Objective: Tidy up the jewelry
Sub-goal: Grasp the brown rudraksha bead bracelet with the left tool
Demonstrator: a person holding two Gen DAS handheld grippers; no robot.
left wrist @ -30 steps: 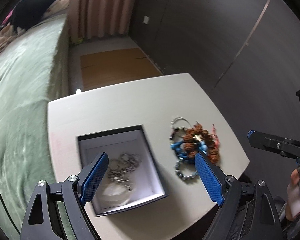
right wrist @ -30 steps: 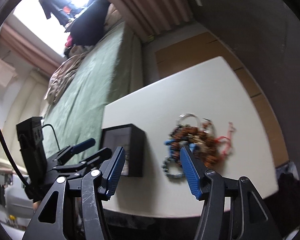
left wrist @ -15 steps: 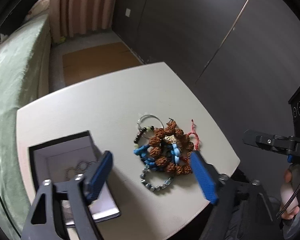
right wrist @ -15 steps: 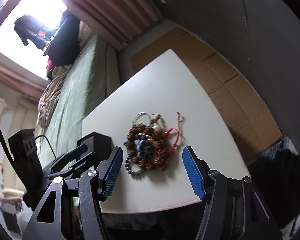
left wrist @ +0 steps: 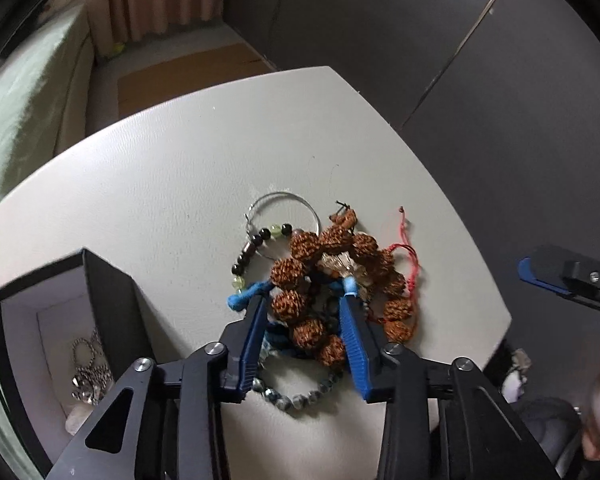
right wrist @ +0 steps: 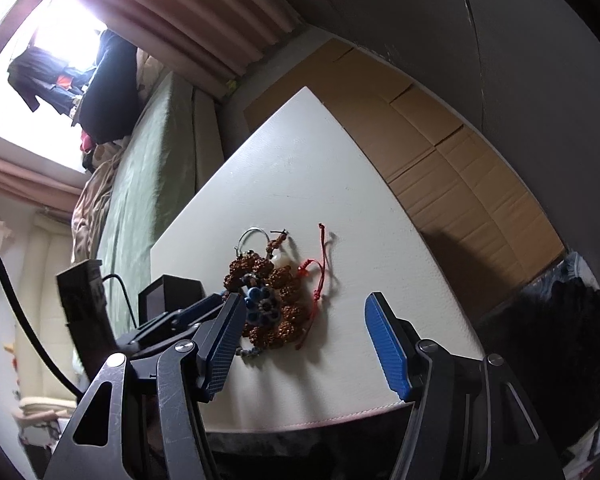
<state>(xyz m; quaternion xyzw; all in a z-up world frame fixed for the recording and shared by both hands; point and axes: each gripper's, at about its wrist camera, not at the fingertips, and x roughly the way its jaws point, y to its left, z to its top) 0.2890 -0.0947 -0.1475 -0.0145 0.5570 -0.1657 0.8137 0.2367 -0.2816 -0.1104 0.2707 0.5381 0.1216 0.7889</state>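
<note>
Lowered, left gripper (left wrist: 306, 308) straddles tangled bracelets (left wrist: 332, 280) beside black box (left wrist: 60, 320).

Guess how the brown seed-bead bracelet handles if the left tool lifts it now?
The brown seed-bead bracelet is separate beads on a cord, so it will probably sag and drape. It overlaps the blue cord bracelet and red string, so it may drag them along. Its rough beads likely grip well.

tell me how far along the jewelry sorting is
Early on. One silver chain already lies in the black box. The left gripper is down in the tangled pile, jaws set around the brown bead bracelet but not visibly clamped. The right gripper waits open. The blue cord, wire bangle and red string remain on the table.
</note>
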